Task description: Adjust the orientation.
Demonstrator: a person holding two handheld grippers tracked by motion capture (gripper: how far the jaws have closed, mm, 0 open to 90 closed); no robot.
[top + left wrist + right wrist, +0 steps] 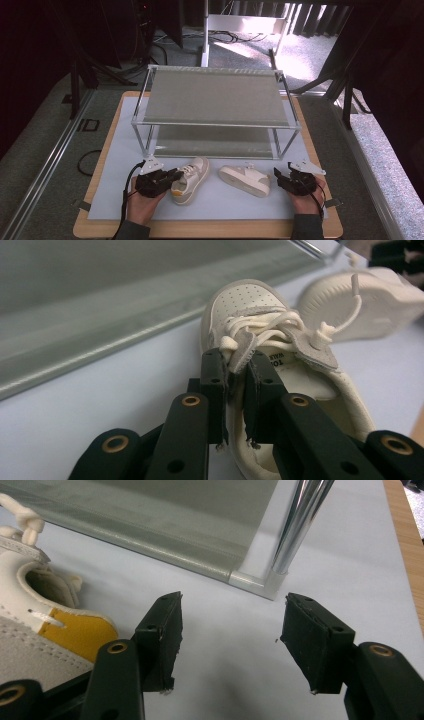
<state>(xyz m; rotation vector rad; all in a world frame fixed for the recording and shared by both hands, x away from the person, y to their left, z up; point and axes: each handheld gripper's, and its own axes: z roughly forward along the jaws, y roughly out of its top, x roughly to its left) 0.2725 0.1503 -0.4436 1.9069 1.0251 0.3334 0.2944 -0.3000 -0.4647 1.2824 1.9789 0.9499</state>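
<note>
Left gripper (235, 390): jaws clamped on the left shoe's (191, 179) side wall; heel hidden behind jaws.
Right gripper (227, 640): jaws apart, nothing between.
Right shoe (245, 179): on its side, at 9 o'clock from right gripper; toe cut off in the right gripper view.
Rack (215, 97): at 12 o'clock.

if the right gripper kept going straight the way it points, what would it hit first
Probably the rack's near corner: its chrome post and lower shelf edge stand just beyond the right gripper's open jaws. Only bare mat lies between. The post sits a little right of centre, so depth is hard to judge.
</note>
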